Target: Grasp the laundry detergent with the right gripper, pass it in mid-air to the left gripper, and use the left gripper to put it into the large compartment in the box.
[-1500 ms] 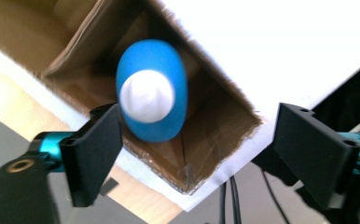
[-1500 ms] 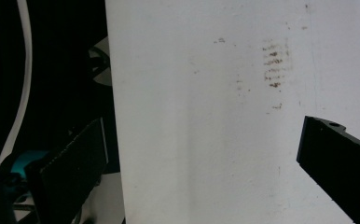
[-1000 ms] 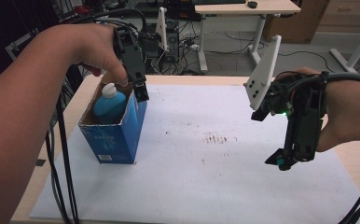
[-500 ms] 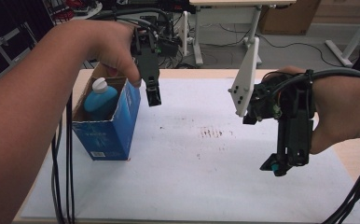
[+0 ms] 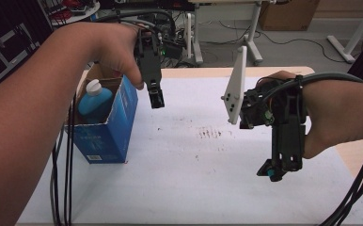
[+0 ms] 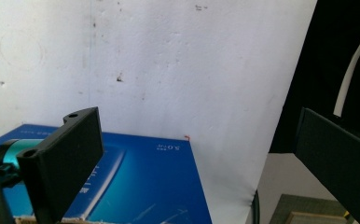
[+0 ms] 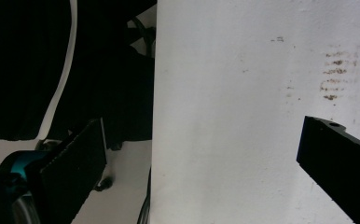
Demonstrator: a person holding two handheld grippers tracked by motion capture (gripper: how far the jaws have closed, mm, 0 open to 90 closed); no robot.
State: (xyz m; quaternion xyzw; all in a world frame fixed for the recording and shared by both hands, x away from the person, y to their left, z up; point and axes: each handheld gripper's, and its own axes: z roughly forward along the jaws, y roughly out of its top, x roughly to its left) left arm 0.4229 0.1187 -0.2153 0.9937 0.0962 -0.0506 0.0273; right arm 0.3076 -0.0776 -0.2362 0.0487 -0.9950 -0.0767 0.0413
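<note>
Bottle (image 5: 94, 99) stands upright inside the open blue box (image 5: 105, 123) at the worktop's (image 5: 189, 183) left side, white cap up. Left gripper (image 5: 156, 98) has just been opening; its jaws stand apart with nothing between them, so the placement appears complete. Compared with the earlier frame, it has shifted from above the box to beside it. Right gripper (image 5: 276, 169) hangs empty, jaws apart, over the white sheet.
</note>
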